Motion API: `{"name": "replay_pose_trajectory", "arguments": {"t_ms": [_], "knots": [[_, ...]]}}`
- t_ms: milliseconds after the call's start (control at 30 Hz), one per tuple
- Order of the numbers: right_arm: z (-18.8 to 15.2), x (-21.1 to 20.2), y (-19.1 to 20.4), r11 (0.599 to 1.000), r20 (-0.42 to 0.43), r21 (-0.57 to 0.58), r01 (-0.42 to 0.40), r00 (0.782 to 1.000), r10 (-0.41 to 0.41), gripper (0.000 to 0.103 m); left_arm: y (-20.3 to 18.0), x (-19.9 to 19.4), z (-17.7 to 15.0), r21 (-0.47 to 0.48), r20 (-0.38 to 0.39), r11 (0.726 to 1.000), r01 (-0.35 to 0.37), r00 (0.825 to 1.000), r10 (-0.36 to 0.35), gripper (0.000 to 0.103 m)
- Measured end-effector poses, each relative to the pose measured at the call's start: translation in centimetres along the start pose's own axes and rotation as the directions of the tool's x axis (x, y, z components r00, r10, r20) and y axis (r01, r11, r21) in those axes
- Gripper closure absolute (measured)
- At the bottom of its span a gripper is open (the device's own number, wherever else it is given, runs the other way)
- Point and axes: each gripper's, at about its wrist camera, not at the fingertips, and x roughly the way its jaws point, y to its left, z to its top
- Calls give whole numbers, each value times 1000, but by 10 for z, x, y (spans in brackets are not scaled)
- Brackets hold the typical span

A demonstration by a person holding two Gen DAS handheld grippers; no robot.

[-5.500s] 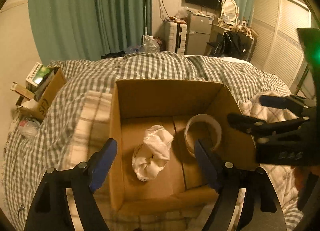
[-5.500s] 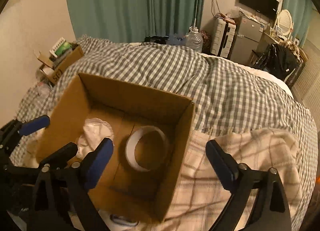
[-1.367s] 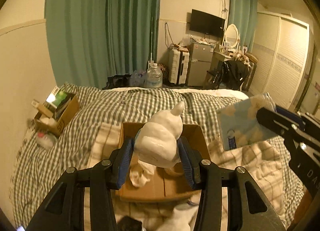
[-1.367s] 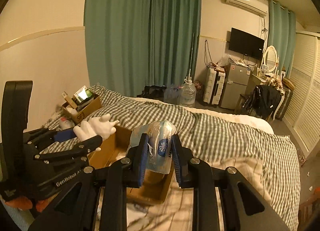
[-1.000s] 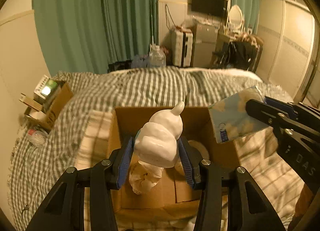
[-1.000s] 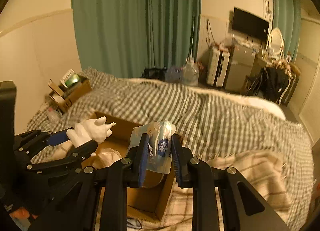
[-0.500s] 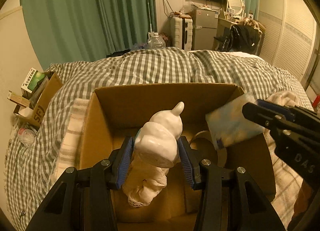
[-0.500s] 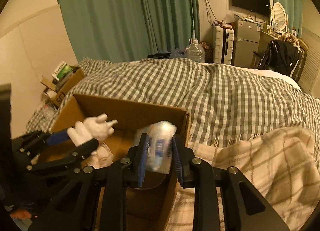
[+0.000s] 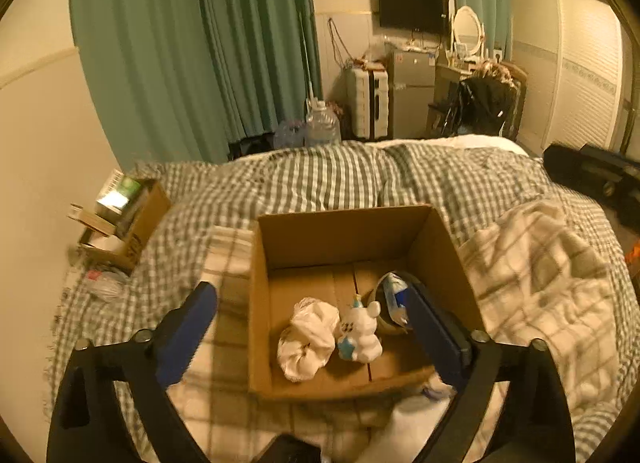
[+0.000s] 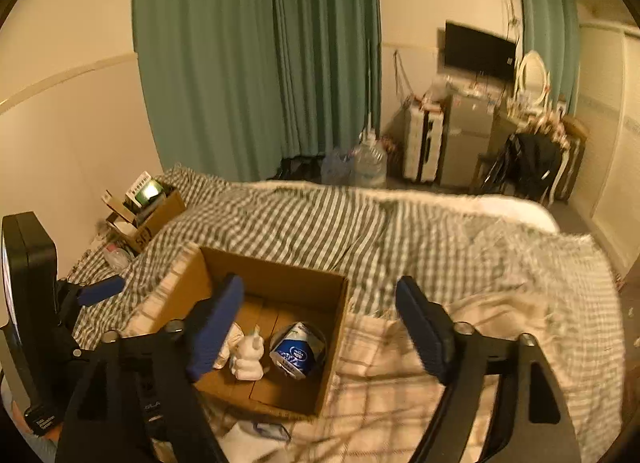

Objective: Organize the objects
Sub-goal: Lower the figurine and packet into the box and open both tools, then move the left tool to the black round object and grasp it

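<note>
Both my loads are down now: the small white ceramic figurine (image 9: 359, 333) I carried half a second ago stands in the open brown cardboard box (image 9: 340, 239), the blue-and-white plastic packet (image 10: 298, 351) at its 3 o'clock, seemingly inside the tape ring. My left gripper (image 9: 312, 327) and right gripper (image 10: 320, 327) hang wide apart, empty, so this round looks finished

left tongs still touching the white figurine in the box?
Apart. The left wrist view shows the left tongs wide open, while the white figurine stands alone on the cardboard box floor.
</note>
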Motion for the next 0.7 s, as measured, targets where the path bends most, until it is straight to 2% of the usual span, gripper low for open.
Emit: {"name": "replay_pose_trajectory", "arguments": {"t_ms": [233,400,533,700], "knots": [[-7,-83,13,999,64,-14,37,997,-36,0,9,-71,-18,-9,53,1000,2,999,-1,0],[-31,-115,16,998,44,-23,66,997,-65,0,19,-105,-38,-23,83,1000,3,997,-1,0],[-62,-124,17,997,26,-5,72,997,-72,0,27,-119,-60,-48,98,999,-2,995,7,0],[-99,-101,24,997,-40,-19,75,996,-76,0,34,-109,-91,-83,77,996,-41,996,47,0]]}}
